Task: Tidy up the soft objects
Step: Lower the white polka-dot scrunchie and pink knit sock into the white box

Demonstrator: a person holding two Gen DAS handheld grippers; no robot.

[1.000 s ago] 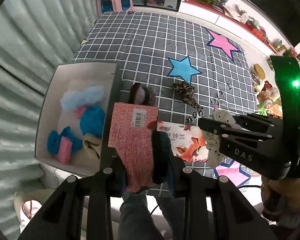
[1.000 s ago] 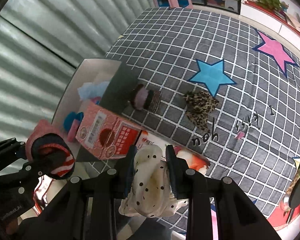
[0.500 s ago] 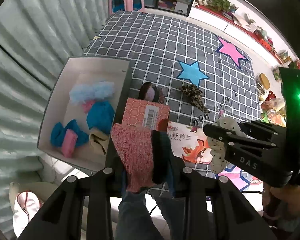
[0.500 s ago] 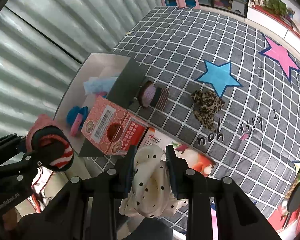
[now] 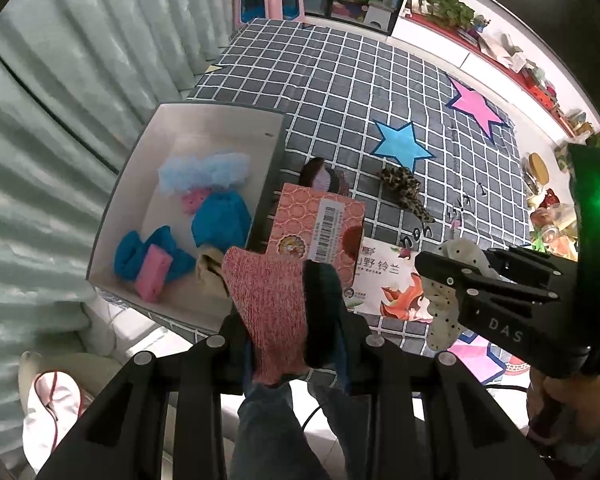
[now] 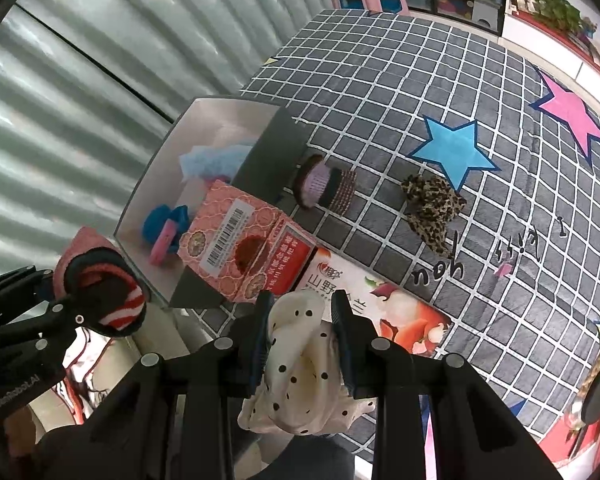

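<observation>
My left gripper (image 5: 288, 320) is shut on a red knit sock (image 5: 272, 304) with a dark cuff, held above the near edge of the table; it also shows in the right wrist view (image 6: 100, 292). My right gripper (image 6: 302, 320) is shut on a cream polka-dot cloth (image 6: 300, 368), to the right of the left one; the cloth also shows in the left wrist view (image 5: 446, 300). A white box (image 5: 148, 152) at the table's left edge holds blue, pink and beige soft items (image 5: 216, 216). A purple-and-brown rolled sock (image 6: 324, 186) and a leopard-print scrunchie (image 6: 432, 204) lie on the checked cloth.
A red-orange carton (image 6: 236, 240) stands beside the box, over a flat printed pack (image 6: 388, 308). The checked tablecloth (image 6: 400, 92) has blue and pink stars. A corrugated wall runs along the left. A pink stool (image 5: 268, 0) and shelves stand beyond the table.
Both grippers have pulled back and up from the table, each still holding its item; the box and carton now sit further ahead in view.
</observation>
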